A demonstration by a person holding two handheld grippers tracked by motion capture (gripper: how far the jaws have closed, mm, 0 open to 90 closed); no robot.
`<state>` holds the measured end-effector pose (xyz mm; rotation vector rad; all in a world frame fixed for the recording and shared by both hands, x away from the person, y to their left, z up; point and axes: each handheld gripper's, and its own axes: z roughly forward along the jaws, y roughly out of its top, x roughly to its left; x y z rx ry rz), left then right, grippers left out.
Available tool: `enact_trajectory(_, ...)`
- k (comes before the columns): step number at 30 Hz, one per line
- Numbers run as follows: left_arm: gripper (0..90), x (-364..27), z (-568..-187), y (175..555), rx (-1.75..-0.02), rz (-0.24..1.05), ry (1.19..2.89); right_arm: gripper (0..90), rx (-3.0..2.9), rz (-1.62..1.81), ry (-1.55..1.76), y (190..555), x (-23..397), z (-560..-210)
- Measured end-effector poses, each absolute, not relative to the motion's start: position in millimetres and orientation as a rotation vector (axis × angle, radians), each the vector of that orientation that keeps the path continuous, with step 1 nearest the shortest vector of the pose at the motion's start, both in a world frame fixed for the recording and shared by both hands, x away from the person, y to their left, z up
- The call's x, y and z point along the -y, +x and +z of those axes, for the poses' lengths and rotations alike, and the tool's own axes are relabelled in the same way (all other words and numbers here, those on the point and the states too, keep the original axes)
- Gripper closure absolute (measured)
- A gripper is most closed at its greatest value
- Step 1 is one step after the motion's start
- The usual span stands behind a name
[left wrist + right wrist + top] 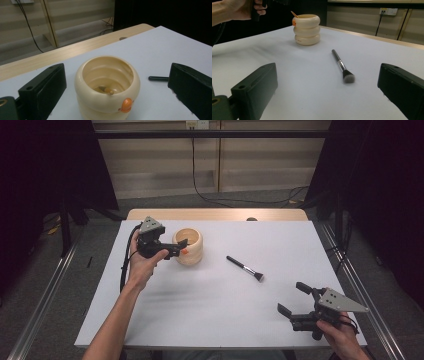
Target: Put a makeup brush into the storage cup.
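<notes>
A cream ribbed cup [189, 246] with an orange dot on its side stands on the white table cover [210, 305], left of centre. My left gripper [181, 247] hovers just over the cup's near-left rim, jaws open on either side of the cup [107, 75] with nothing between the pads. A slim tan-tipped stick [107, 90] leans inside the cup, its end poking above the rim [294, 13]. A black-handled makeup brush [245, 268] lies flat to the cup's right. My right gripper [291, 297] rests low at the front right, open and empty, pointing at the brush [342, 66].
A strip of bare wooden tabletop [215, 214] runs along the far edge, with a small dark knob [251, 219] on it. Black cables [210, 197] trail over the floor behind. Metal rails [47, 290] flank the table.
</notes>
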<state>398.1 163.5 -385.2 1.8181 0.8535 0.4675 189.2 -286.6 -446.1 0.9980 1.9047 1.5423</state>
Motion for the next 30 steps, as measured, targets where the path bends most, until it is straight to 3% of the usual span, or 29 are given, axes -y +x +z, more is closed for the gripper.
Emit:
enact_trajectory(7,1.4,-165.6,-386.2,389.3,-0.834,0.455,1.824,1.9,-1.904,1.543,0.997,189.3,286.8,-446.0)
enact_trajectory(14,1.5,-169.4,-387.6,378.1,-0.869,0.542,1.786,1.9,-1.900,1.547,1.001,188.1,287.4,-445.5)
enact_trajectory(30,1.6,-175.7,-394.0,347.3,-0.864,0.587,1.778,1.9,-1.899,1.542,1.006,188.5,287.5,-445.8)
